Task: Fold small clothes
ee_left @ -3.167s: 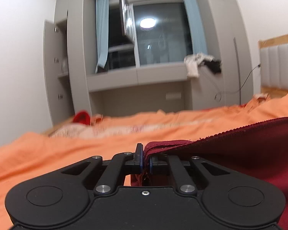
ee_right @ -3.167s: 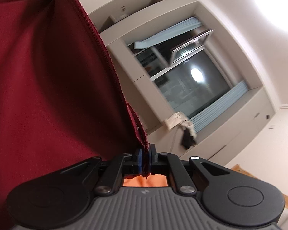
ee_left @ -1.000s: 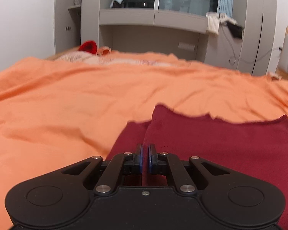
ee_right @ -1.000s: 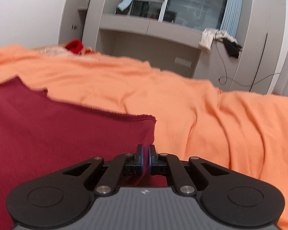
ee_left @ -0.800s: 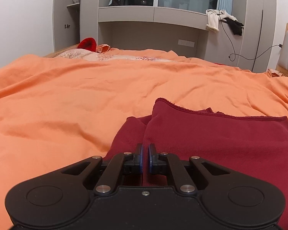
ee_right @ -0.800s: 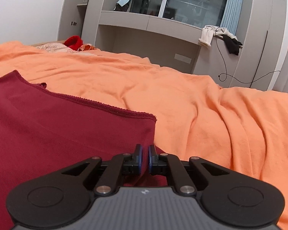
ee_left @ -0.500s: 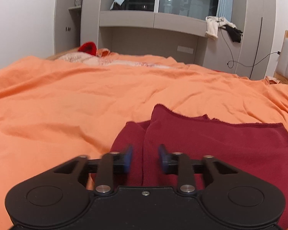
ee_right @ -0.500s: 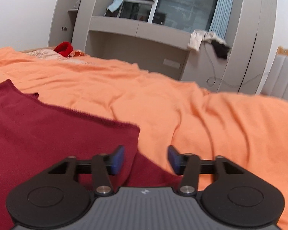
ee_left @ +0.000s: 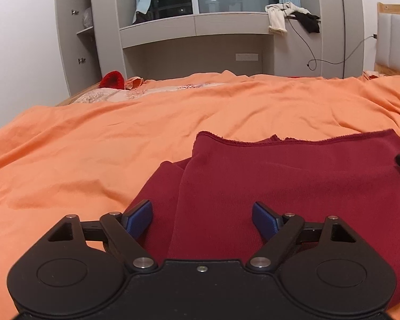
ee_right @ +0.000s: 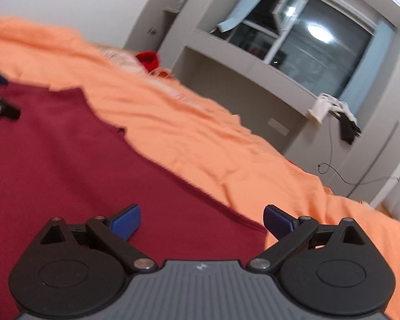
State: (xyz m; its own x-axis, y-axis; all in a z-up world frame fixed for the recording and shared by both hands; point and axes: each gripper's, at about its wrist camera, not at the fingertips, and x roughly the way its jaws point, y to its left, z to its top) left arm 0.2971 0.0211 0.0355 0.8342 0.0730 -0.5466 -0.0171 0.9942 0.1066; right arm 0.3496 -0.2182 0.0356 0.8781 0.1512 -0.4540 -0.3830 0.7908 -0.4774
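Both hand-held grippers, left (ee_left: 201, 217) and right (ee_right: 201, 220), are released. Garment (ee_left: 293, 181) lies folded once on bed (ee_left: 120, 133); further folds likely remain.

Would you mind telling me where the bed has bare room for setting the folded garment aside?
The orange bedspread is bare left of the dark red garment and beyond its far edge, up to the red item near the cabinet. The near right is taken by the garment.
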